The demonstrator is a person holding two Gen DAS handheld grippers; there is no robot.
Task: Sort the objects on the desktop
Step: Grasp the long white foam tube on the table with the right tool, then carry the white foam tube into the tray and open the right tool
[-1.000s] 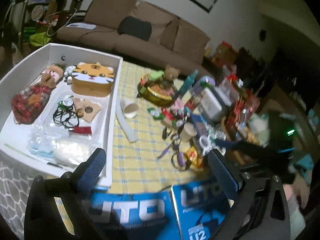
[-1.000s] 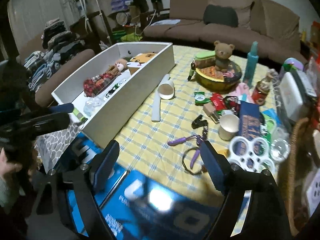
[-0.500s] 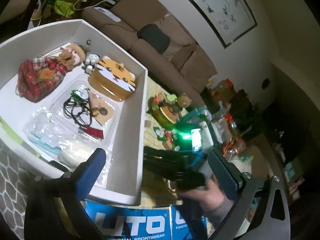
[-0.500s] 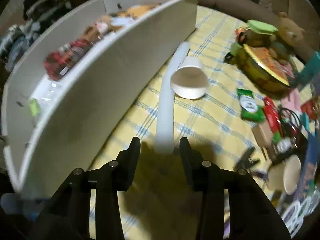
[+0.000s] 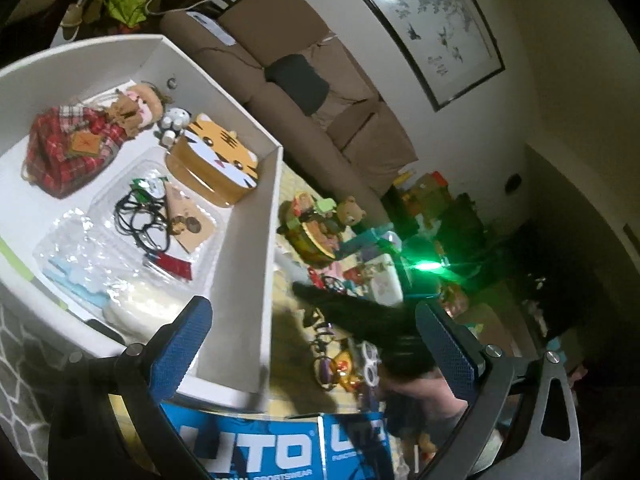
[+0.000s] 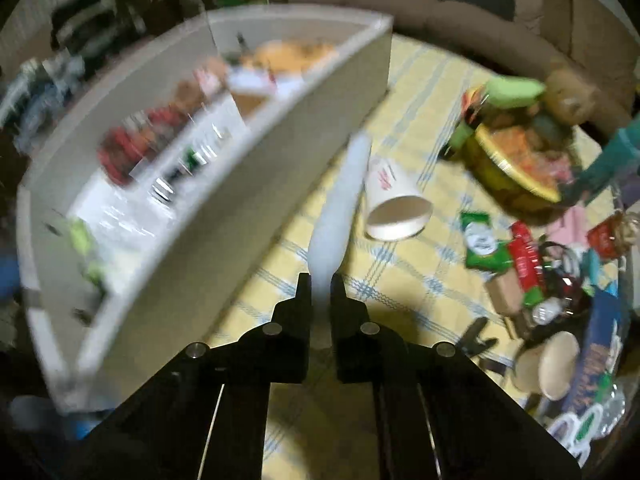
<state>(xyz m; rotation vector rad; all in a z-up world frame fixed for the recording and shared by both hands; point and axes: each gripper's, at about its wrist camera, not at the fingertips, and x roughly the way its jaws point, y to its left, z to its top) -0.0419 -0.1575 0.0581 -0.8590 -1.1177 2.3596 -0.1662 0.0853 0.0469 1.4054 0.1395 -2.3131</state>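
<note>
White strip in the grip: the right claw (image 6: 320, 284) has just been closing and its jaws now stand narrow, pinched on the near end of a long white strip (image 6: 340, 196).
Long axis: the strip runs straight away from the right claw along its pointing line, with the far tip near the white box's outer wall (image 6: 256, 184); whether it rests on the cloth or is already off it I cannot tell.
Blur: the right wrist view is smeared, so fine contact at the pads is hard to read.
Left claw: the left claw (image 5: 316, 344) stands wide with nothing between its blue pads, poised over the near corner of the box.
Nearer hand: the right hand (image 5: 424, 392) has the strip; the left is beside the box but apart from the strip.
Box direction: from the right claw the box lies to the left, its wall running alongside the strip, so I judge the coming move to be a lift and a swing left over that wall.
Beside the strip: a paper cup (image 6: 394, 204) lies on its side just right of it, mouth towards the camera, on the yellow checked tabletop (image 6: 400, 288).
Risk: the long free end could catch the wall.
Box contents: tiger tin (image 5: 218, 160), plaid doll (image 5: 76, 148).
Farther off: a gold bowl (image 6: 520, 168) of trinkets.
</note>
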